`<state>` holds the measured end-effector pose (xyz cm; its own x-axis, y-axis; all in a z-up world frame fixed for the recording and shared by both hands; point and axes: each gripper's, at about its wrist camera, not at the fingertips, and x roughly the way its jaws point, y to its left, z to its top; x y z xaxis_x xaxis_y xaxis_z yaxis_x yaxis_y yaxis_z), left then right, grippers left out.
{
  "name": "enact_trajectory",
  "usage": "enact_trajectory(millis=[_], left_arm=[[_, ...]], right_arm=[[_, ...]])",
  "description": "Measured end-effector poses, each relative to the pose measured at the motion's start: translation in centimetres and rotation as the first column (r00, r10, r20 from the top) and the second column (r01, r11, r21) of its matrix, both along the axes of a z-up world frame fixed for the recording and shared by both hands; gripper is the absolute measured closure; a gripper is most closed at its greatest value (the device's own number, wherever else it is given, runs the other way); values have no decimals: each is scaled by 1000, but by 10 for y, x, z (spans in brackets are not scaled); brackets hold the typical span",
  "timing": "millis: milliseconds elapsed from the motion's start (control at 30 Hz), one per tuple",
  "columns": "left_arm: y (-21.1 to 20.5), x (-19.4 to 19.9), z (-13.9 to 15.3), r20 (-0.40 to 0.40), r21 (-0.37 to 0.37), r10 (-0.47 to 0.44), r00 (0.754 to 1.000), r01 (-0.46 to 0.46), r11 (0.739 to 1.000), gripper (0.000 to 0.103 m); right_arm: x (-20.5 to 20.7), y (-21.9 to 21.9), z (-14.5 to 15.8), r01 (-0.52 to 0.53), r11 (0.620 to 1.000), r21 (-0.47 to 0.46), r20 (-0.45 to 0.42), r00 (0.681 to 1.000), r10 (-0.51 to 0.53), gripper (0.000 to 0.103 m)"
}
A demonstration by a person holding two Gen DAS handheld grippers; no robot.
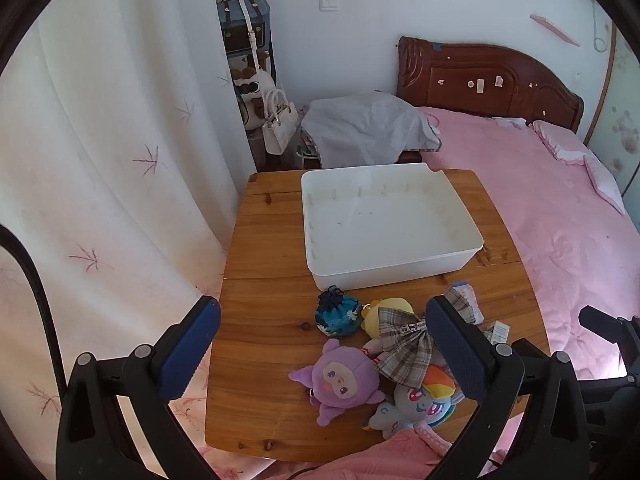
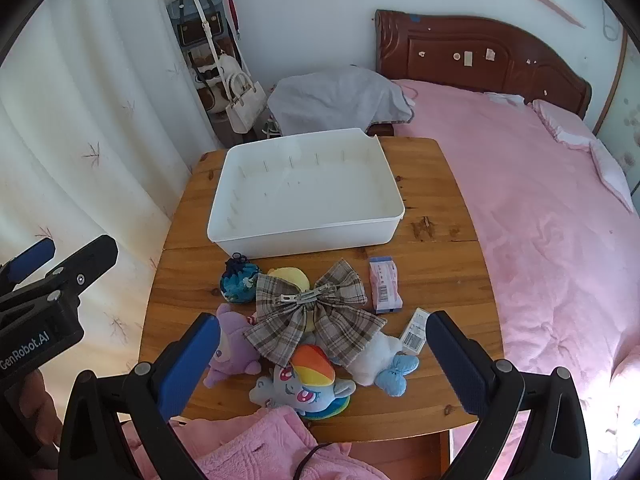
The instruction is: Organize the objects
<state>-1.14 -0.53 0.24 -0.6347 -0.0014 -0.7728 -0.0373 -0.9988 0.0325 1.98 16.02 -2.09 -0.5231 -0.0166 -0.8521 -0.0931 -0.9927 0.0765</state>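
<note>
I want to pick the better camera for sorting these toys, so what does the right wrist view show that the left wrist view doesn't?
Only the right wrist view shows the white plush with a blue bow, the whole pink packet and the bow's metal clip. Only the left wrist view shows the purple plush's face unblocked. Both show the empty white bin, the blue pouch, plaid bow, rainbow pony, and open claws.

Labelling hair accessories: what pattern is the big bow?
Brown-grey plaid bow; clearest in the right wrist view.
</note>
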Motion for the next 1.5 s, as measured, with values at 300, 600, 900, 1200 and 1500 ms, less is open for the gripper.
enact_trajectory(millis=[300,600,900,1200,1500], left_arm=[[-12,-4,-6,32,24,-11,999,10,1000,1],[-27,-16,-26,115,119,-55,992,41,992,1],[-41,-32,-53,220,217,-33,975,-16,976,1],[-32,-41,-57,239,205,-14,971,-36,978,1],[-10,-36,-57,242,219,155,958,-210,953,1]], right_arm=[[8,-11,-1,18,1000,26,22,1000,-19,0],[16,-21,-7,79,995,63,43,996,-82,0],[24,-17,-18,157,987,29,53,986,-159,0],[19,2,-26,166,986,-30,64,984,-164,0],[3,49,-24,29,998,-50,30,999,-27,0]])
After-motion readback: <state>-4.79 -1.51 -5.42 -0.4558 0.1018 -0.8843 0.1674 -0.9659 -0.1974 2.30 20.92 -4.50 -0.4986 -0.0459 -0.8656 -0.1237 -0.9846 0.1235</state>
